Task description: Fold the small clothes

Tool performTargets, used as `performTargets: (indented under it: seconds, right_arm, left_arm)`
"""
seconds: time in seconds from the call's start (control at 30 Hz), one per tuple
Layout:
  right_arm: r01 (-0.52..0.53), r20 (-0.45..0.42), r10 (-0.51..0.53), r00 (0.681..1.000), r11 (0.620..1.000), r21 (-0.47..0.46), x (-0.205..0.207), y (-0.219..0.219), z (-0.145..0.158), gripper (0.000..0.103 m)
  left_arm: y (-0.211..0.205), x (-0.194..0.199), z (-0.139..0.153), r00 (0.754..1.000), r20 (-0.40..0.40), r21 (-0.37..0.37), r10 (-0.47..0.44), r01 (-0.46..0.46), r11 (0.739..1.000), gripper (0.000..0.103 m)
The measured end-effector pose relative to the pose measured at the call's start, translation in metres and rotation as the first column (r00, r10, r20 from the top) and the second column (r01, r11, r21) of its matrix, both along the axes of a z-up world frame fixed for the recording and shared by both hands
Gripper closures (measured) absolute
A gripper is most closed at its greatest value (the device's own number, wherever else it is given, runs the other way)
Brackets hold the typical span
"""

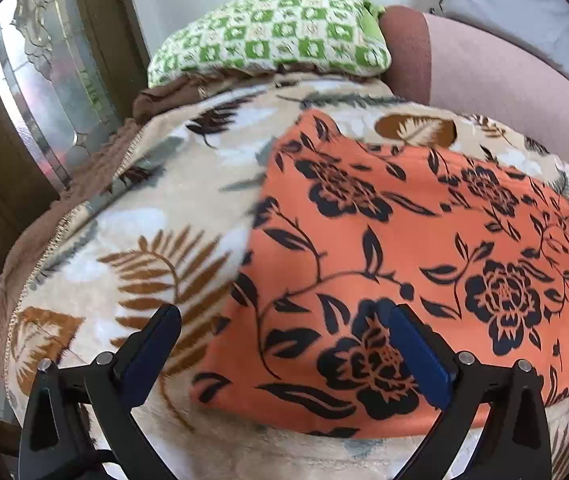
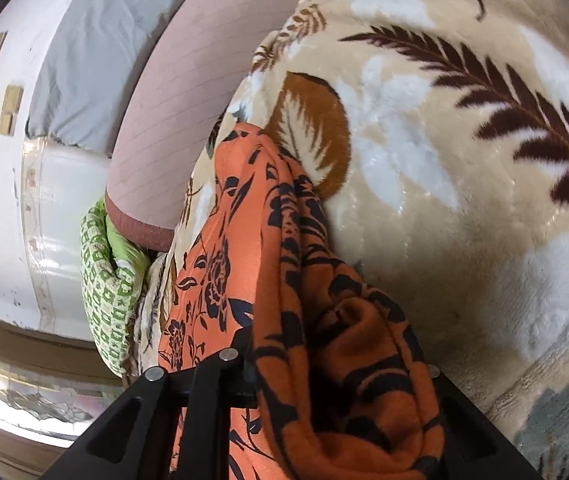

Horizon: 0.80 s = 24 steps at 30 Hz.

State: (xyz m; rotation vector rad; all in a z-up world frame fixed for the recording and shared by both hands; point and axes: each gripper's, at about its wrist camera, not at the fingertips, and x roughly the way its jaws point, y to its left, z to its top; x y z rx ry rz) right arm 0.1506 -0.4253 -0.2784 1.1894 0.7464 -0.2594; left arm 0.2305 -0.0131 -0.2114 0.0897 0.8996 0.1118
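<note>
An orange cloth with black flowers (image 1: pixel 404 240) lies spread flat on a beige leaf-patterned blanket (image 1: pixel 164 208). My left gripper (image 1: pixel 284 316) hovers open above the cloth's near left part, its blue-padded fingers (image 1: pixel 156 344) wide apart and nothing between them. In the right wrist view my right gripper (image 2: pixel 340 360) is shut on a bunched edge of the same orange cloth (image 2: pixel 244 240). The gathered fabric drapes over the jaws and hides the fingertips. From there the cloth runs away across the blanket (image 2: pixel 444 160).
A green-and-white checked pillow (image 1: pixel 276 36) sits at the far end of the blanket. A pink cushion (image 1: pixel 504 80) and a grey sheet (image 1: pixel 524 12) lie to its right. A patterned glass door (image 1: pixel 44 80) stands on the left, past the blanket's edge.
</note>
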Motion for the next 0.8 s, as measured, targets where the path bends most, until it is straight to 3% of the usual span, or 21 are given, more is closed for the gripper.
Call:
performTargets:
  seconds: [0.3, 0.53, 0.7, 0.8]
  right_arm:
    - [-0.050, 0.054, 0.054, 0.997, 0.996, -0.076, 0.007, 0.008, 0.025, 0.083]
    - [-0.088, 0.095, 0.101, 0.990, 0.987, -0.131, 0.011, 0.024, 0.046, 0.082]
    - [-0.092, 0.094, 0.104, 0.990, 0.987, -0.129, 0.013, 0.028, 0.047, 0.082]
    - [-0.080, 0.080, 0.091, 0.993, 0.989, -0.121, 0.013, 0.026, 0.042, 0.082]
  left_arm:
    - [0.007, -0.002, 0.019, 0.996, 0.088, -0.043, 0.012, -0.008, 0.999, 0.000]
    - [0.009, 0.000, 0.016, 0.997, 0.071, -0.039, 0.004, -0.001, 0.999, 0.000]
    - [0.015, 0.008, -0.002, 1.000, -0.018, -0.026, 0.006, -0.006, 1.000, 0.000]
    - [0.014, 0.020, -0.033, 0.982, -0.184, -0.021, -0.034, 0.031, 0.999, 0.000]
